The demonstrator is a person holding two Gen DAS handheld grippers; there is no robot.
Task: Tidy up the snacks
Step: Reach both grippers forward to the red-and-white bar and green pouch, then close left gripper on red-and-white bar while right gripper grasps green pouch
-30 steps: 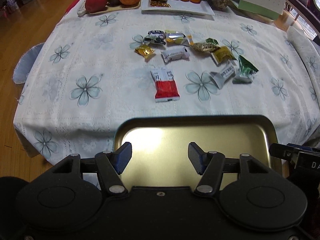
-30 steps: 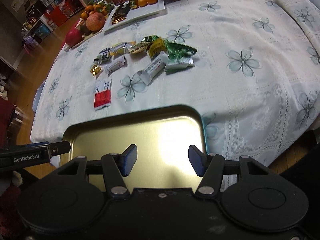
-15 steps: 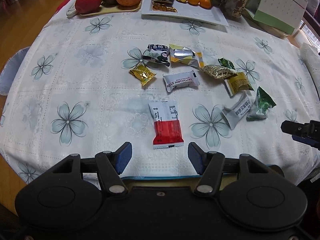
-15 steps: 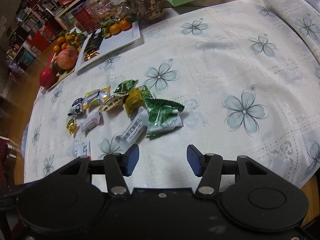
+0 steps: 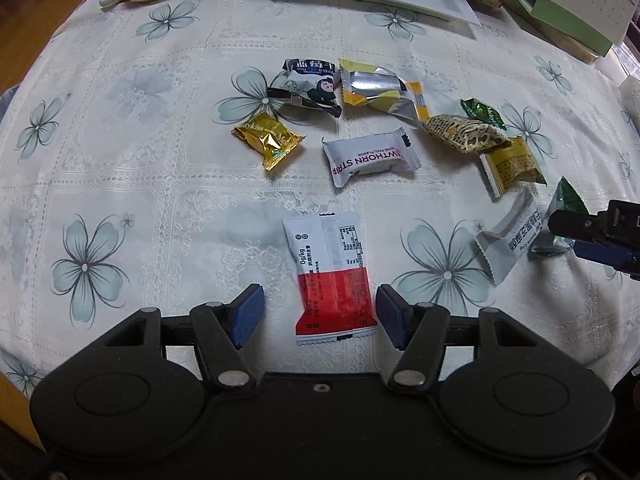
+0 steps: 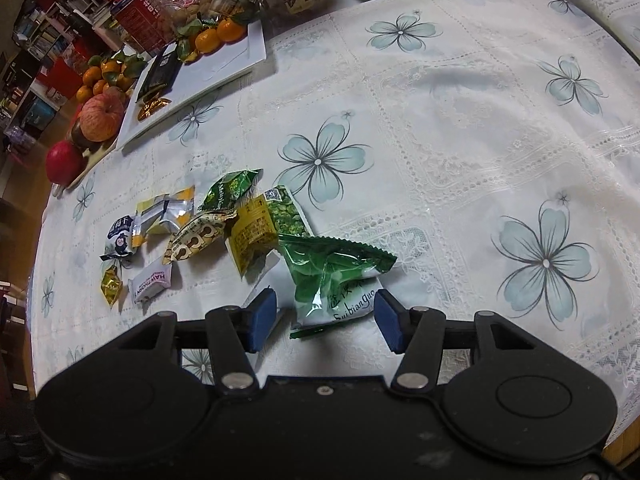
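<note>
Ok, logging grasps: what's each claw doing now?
Left claw: open around red-and-white packet, not gripping.
Right claw: opening, green packet between, ungripped.

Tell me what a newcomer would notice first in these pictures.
The scatter of snack packets on the flowered tablecloth. The left tongs stand open around the red-and-white packet nearest the camera, while the right tongs, jaws opening, straddle the green packet. Beyond, an apple and oranges sit at the far edge.
</note>
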